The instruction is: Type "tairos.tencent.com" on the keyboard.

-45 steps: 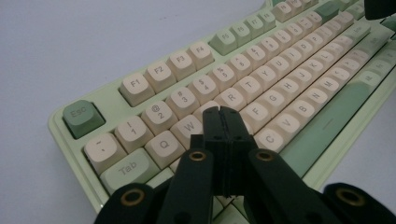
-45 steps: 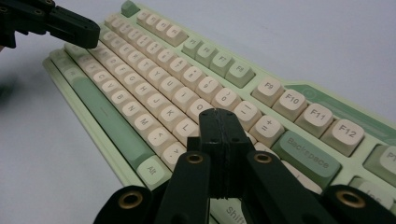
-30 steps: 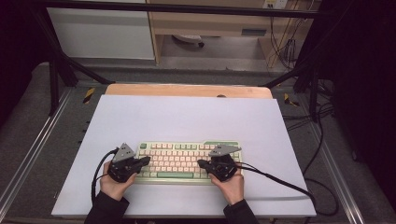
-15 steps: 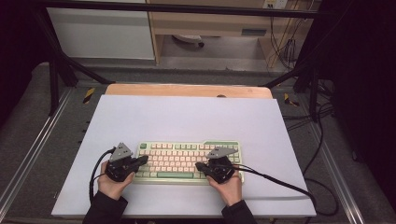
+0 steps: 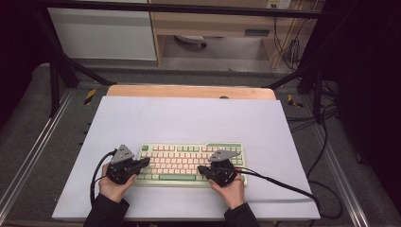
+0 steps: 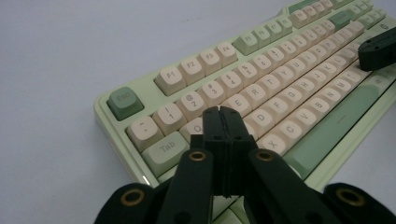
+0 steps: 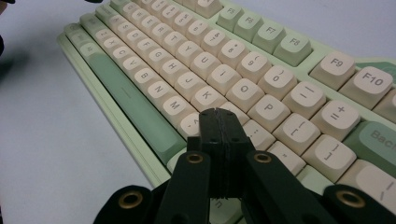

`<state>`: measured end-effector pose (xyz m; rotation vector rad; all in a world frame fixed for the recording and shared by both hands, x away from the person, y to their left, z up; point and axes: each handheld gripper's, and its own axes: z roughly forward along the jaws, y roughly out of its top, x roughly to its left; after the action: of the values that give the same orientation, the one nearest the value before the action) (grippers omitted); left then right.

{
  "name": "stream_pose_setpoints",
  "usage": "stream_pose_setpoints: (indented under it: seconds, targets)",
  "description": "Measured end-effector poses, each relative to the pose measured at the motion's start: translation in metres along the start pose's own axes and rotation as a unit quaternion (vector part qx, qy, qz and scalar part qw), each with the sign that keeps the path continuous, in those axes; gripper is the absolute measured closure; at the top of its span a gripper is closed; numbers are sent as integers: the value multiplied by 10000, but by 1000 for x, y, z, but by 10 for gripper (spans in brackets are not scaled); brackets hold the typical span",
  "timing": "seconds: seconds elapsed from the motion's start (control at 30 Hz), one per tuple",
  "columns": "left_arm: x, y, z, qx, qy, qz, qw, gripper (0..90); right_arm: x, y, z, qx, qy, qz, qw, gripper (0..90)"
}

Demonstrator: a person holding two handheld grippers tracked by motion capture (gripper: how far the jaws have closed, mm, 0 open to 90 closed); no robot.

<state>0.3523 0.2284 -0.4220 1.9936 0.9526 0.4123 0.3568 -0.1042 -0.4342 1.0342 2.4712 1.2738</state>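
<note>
Two grippers, both over the keyboard, one at each end. The keyboard is pale green with cream keys, lying flat on the white sheet near your edge of the table, long side across in the high view.

Your left gripper sits over the keyboard's left end in the high view. In the left gripper view its jaws are pressed together with nothing between them, tips over the letter rows just past the Tab key, near Q (I can't tell if they touch a keycap). Esc key is farther up and to the left in that view, well clear of the tips.

Your right gripper sits over the right half of the keyboard, tips pointing left toward the middle in the high view. In the right gripper view its jaws are also closed flat against each other, gripping nothing, tips above the lower letter rows just right of M, with the green space bar running off to the left.

Each hand holds its gripper from behind, wrists on the sheet at the keyboard's near edge. Cables trail off both grippers; the right one's cable runs across the sheet to the right.
</note>
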Motion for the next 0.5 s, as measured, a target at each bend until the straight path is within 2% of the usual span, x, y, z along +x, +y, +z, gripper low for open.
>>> stream_pose_setpoints:
  seconds: [0.33, 0.5]
  targets:
    - [0, 0, 0, -11, -3, 0, 10000, 900, 0, -1, 1, 53, -33, -22, 10000, 900]
    - [0, 0, -1, -16, -8, 3, 10000, 900, 0, 1, -4, -41, -60, -32, 10000, 900]
